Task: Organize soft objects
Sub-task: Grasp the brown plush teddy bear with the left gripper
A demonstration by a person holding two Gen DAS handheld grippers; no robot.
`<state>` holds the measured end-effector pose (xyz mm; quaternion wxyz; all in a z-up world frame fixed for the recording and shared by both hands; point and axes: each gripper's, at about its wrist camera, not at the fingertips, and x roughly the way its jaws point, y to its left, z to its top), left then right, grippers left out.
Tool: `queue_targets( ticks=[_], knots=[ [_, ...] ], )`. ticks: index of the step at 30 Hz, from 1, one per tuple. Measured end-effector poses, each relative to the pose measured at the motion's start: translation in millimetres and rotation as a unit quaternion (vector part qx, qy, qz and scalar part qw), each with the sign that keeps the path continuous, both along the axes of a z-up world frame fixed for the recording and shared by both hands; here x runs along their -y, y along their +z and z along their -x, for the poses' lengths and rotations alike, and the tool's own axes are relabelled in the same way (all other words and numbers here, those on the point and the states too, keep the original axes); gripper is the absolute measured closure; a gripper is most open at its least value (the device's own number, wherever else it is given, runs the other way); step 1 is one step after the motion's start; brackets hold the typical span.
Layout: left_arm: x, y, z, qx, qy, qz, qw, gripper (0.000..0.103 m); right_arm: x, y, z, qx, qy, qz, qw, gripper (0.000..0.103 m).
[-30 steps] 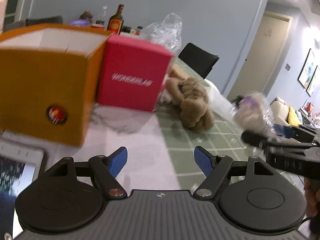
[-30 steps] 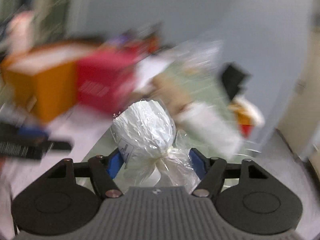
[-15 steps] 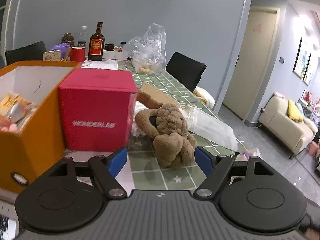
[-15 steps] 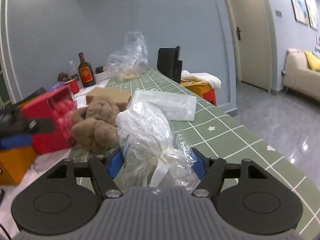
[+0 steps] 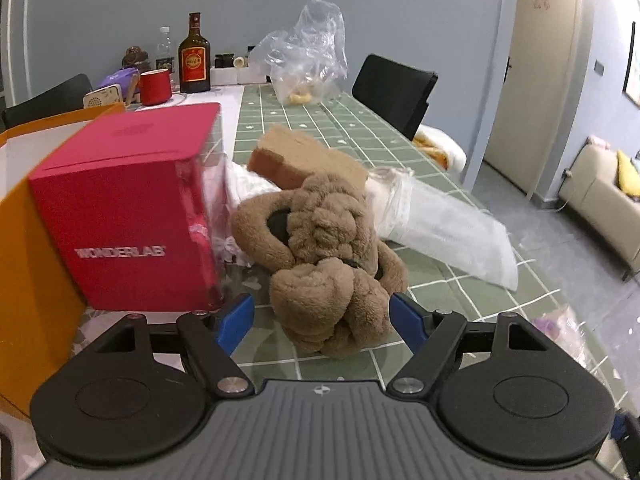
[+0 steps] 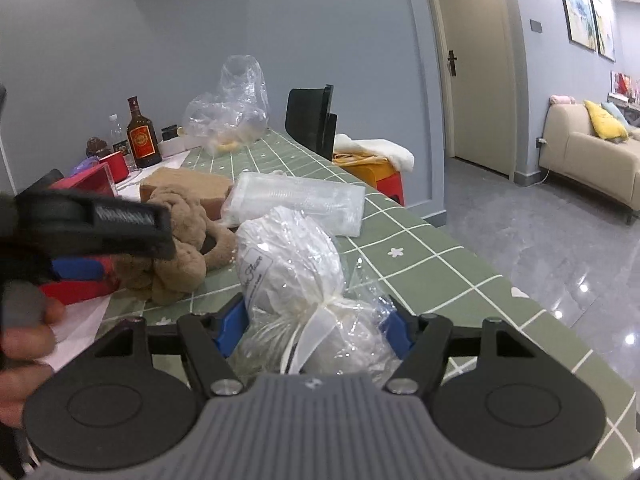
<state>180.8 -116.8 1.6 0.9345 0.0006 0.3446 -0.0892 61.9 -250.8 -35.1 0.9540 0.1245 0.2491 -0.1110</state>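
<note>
A brown plush toy (image 5: 324,264) lies on the green checked tablecloth (image 5: 460,292), just right of a red box (image 5: 124,216). My left gripper (image 5: 320,316) is open, its blue pads (image 5: 238,316) standing either side of the toy's near end without pressing on it. My right gripper (image 6: 316,328) is shut on a white bundle wrapped in clear cellophane and tied with a ribbon (image 6: 288,264), held just above the cloth. The right wrist view also shows the plush toy (image 6: 180,256), with the left tool's black body in front of it.
An orange box (image 5: 24,280) stands left of the red one. Behind the toy lie a brown block (image 5: 296,156) and a clear plastic packet (image 5: 448,232). Farther back are a bottle (image 5: 194,56), a red mug (image 5: 154,86), a plastic bag (image 5: 308,52) and a black chair (image 5: 392,88). A person's hand (image 6: 24,340) is at the left.
The left gripper swung right from the orange box and closed in on the plush toy, which now sits between its pads. The right gripper rolled and sank slightly, still holding the bundle.
</note>
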Motion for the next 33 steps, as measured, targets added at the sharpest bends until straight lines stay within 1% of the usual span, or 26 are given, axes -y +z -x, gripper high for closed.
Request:
queue_targets(
  ticks=[3,7,9,13,14,15,16,18,19,20,21,25,27,29,31,33],
  knots=[
    [7.2,-5.5,-2.9,-0.002,0.003,-0.002,1.0000,0.013,12.3,-3.7,-2.5,-0.001,0.002,-0.036,0.999,0.031],
    [20.2,-9.3,-11.3,-0.003,0.015,-0.020,0.9997,0.011,17.1,-4.7,0.5,0.007,0.000,-0.055,0.998,0.030],
    [26.3,-11.2,-14.8,0.000,0.014,-0.035,0.9993,0.008,16.3,-4.6,0.1,0.004,0.001,-0.055,0.998,0.030],
    [37.5,-19.7,-22.8,-0.001,0.022,-0.068,0.9975,0.008,9.2,-4.1,-2.1,-0.007,0.008,-0.034,0.999,0.030],
    [38.3,-22.2,-24.4,-0.003,0.021,-0.072,0.9972,0.009,7.4,-4.0,-2.9,-0.009,0.011,-0.029,0.999,0.030],
    [37.8,-25.3,-26.5,-0.006,0.021,-0.073,0.9971,0.016,6.4,-4.1,-3.4,-0.011,0.012,-0.026,1.000,0.030],
    [37.4,-28.2,-28.8,-0.012,0.022,-0.068,0.9974,0.018,6.2,-4.4,-3.4,-0.011,0.013,-0.025,1.000,0.029],
    [28.2,-32.7,-29.5,-0.020,0.024,-0.031,0.9990,0.028,7.0,-5.0,-3.1,-0.010,0.014,-0.029,0.999,0.028],
    [25.5,-31.3,-27.8,-0.020,0.026,-0.026,0.9991,0.033,7.4,-5.4,-2.7,-0.010,0.014,-0.030,0.999,0.028],
    [24.7,-30.0,-26.1,-0.022,0.021,-0.029,0.9991,0.039,8.1,-5.7,-2.5,-0.009,0.014,-0.032,0.999,0.028],
    [23.8,-28.7,-22.8,-0.023,0.016,-0.028,0.9992,0.043,8.4,-6.1,-2.2,-0.009,0.014,-0.033,0.999,0.028],
    [23.5,-24.2,-2.4,-0.033,0.013,-0.046,0.9983,0.045,4.1,-7.8,-0.6,-0.012,0.025,-0.023,0.999,0.028],
    [18.6,-20.8,12.1,-0.040,0.003,-0.033,0.9987,0.045,-1.1,-9.3,1.0,-0.013,0.038,-0.005,0.999,0.027],
    [12.2,-20.5,26.1,-0.042,-0.013,-0.023,0.9988,0.045,-3.0,-8.8,1.2,-0.013,0.039,-0.001,0.999,0.027],
    [2.5,-19.6,37.0,-0.035,-0.004,-0.008,0.9994,0.045,-5.4,-8.7,0.9,-0.014,0.048,0.007,0.999,0.026],
    [-11.3,-17.2,42.2,-0.043,0.008,0.016,0.9989,0.045,-10.1,-8.3,-0.8,-0.019,0.047,0.021,0.998,0.026]
  ],
)
